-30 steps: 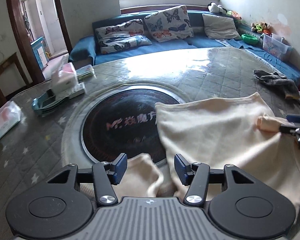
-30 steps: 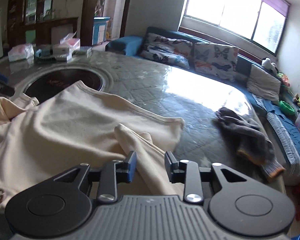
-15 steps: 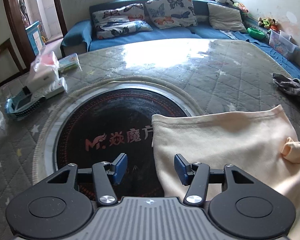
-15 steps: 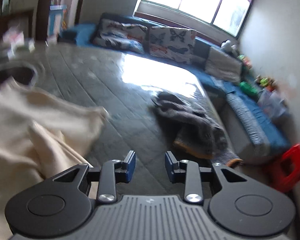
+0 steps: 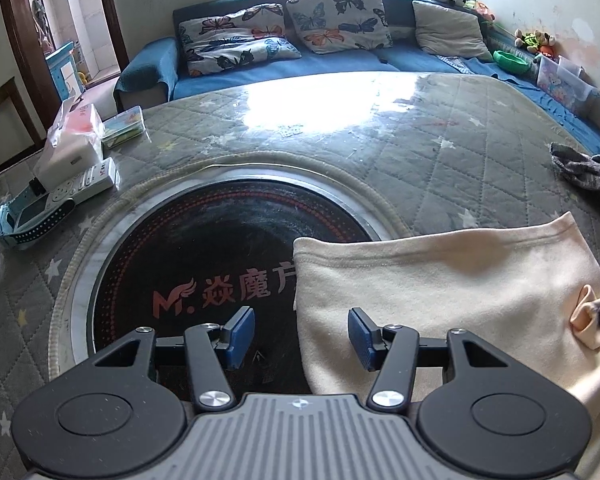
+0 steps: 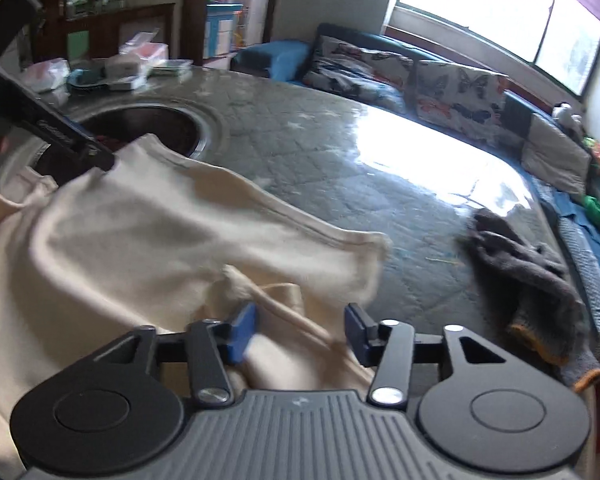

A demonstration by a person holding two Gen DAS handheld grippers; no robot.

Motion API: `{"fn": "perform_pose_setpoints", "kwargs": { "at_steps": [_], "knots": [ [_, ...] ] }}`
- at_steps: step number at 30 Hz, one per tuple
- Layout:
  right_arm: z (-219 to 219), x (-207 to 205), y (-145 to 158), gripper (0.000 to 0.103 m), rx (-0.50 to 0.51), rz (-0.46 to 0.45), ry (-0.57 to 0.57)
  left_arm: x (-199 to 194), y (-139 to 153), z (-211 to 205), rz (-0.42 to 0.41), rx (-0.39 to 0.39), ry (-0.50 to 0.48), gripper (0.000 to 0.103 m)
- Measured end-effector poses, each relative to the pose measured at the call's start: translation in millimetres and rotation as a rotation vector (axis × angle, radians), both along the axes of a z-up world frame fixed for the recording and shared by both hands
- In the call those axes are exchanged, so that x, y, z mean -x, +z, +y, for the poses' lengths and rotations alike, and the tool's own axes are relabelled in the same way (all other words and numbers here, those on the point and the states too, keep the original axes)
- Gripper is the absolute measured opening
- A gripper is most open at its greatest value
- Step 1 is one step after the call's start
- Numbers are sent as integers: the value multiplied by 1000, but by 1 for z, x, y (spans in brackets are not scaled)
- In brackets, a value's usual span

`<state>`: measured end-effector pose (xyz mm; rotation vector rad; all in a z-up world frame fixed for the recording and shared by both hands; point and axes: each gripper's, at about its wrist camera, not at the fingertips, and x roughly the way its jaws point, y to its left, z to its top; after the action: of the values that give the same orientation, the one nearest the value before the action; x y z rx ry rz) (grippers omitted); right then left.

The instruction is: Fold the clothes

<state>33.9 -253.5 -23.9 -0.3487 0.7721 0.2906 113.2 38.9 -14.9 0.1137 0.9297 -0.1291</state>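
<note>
A cream garment (image 5: 440, 280) lies spread on the quilted table, its left hem over the rim of a black round cooktop (image 5: 220, 260). My left gripper (image 5: 300, 336) is open just above that hem, with nothing between its fingers. In the right wrist view the same cream garment (image 6: 140, 232) fills the left side. My right gripper (image 6: 300, 334) is open, and a folded cream sleeve (image 6: 276, 304) lies loosely between its fingers. The left gripper's black frame (image 6: 56, 132) ends at the garment's far corner. A bunched sleeve end (image 5: 588, 316) shows at the right edge.
A crumpled grey garment (image 6: 532, 272) lies near the table's right edge (image 5: 584, 172). Tissue packs (image 5: 72, 140), a remote (image 5: 88, 180) and a blue tray (image 5: 24, 224) sit at the far left. A blue sofa with butterfly cushions (image 5: 336, 16) stands behind the table.
The left gripper moved forward off the sleeve lump to the garment's hem over the cooktop. The right gripper swung toward the grey garment, then back over the cream sleeve, and its jaws spread wider.
</note>
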Motion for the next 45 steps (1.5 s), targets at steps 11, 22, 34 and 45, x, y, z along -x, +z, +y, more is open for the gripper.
{"fn": "perform_pose_setpoints", "kwargs": {
  "at_steps": [11,22,34,45],
  "knots": [
    [-71,-11,17,51,126,-80,-273,-9,-5,-6,12,-4,-10,55],
    [-40,-60,7,28,-114,73,-145,-18,-11,-14,29,-16,-22,26],
    [-38,-89,-2,3,-164,113,-166,-25,-13,-9,0,-19,-16,12],
    [-41,-95,-3,5,-187,129,-143,-32,-14,-10,9,12,-45,11]
  ]
}}
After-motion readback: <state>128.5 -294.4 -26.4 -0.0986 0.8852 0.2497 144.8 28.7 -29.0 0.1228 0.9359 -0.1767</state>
